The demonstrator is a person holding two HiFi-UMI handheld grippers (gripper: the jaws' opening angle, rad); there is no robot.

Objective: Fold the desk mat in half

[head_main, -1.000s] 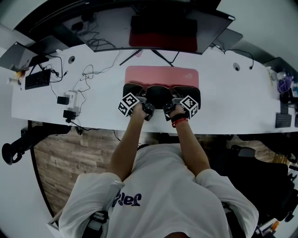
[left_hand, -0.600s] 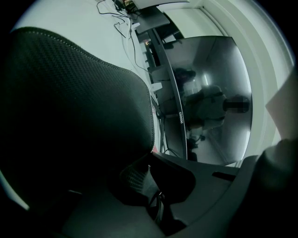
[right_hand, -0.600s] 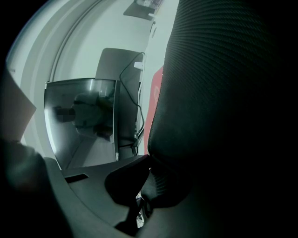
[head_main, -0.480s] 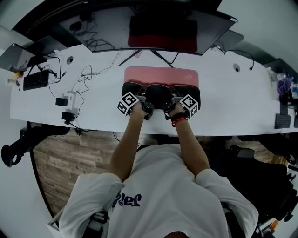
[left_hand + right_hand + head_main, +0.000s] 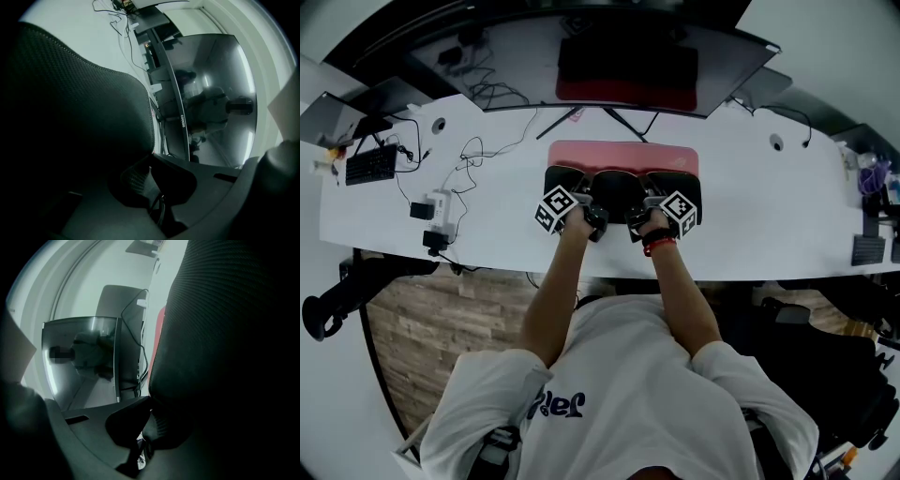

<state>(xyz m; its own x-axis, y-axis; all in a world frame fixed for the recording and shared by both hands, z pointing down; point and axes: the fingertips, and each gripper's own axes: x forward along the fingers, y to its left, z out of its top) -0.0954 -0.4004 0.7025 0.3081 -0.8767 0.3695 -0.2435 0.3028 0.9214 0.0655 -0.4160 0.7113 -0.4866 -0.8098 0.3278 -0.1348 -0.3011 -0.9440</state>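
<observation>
Desk mat (image 5: pixel 622 157) pinched at its edge by left tool (image 5: pixel 151 158) and right tool (image 5: pixel 150 405), both clamped on it; black underside curls up just ahead, over table (image 5: pixel 750 220).

The head camera is looking steeply down from above the person, taking in the whole white table (image 5: pixel 769 211), the desk mat (image 5: pixel 623 156) and the curved monitor (image 5: pixel 722 66) from well back. The camera on the left hand-held gripper (image 5: pixel 150 161) is facing along its jaws toward the monitor, very close against the mat's dark underside. The camera on the right hand-held gripper (image 5: pixel 150 404) is mirroring it. All three views are sharing mat, monitor and table.
</observation>
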